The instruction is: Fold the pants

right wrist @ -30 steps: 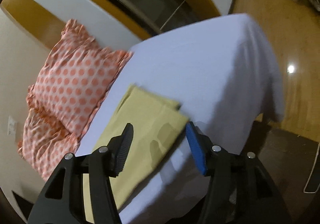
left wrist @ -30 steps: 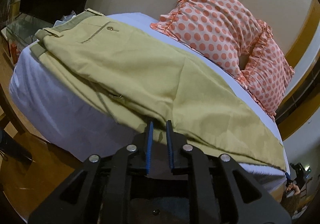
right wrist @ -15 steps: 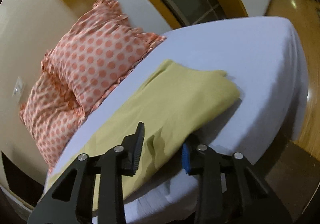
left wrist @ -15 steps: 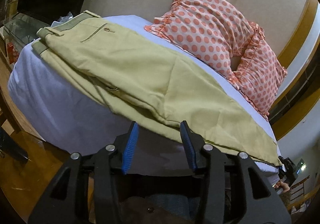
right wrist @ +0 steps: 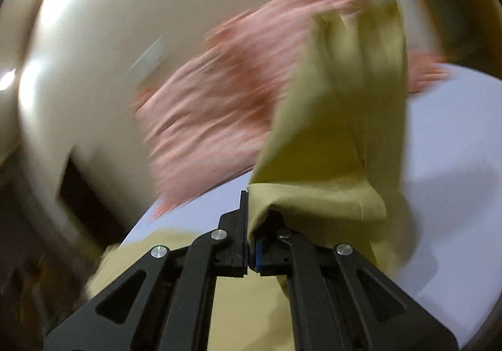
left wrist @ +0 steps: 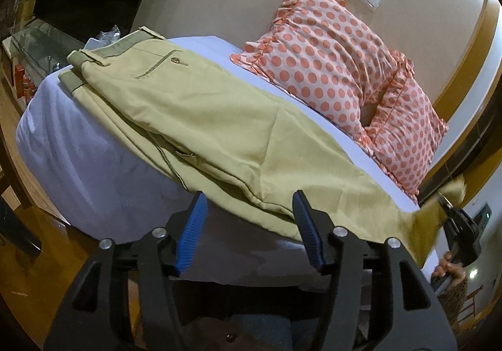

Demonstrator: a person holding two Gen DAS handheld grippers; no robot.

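Khaki pants (left wrist: 200,112) lie folded lengthwise on the bed, waistband at the far left, legs running to the right. My left gripper (left wrist: 251,227) is open, just in front of the pants' near edge at mid-leg, holding nothing. My right gripper (right wrist: 249,244) is shut on the pants' hem end (right wrist: 339,137) and lifts it off the bed; the cloth hangs up and over in a blurred right wrist view. In the left wrist view the right gripper (left wrist: 455,219) shows at the far right with the raised hem.
The bed has a pale lilac sheet (left wrist: 94,169). Two orange polka-dot pillows (left wrist: 329,56) lean against the wall behind the pants. A glass-topped stand (left wrist: 34,46) stands at the left. Wooden floor (left wrist: 28,272) lies below the bed's near edge.
My left gripper opened wide and drew back from the pants' edge. My right gripper closed on the hem end and swung it up off the bed.
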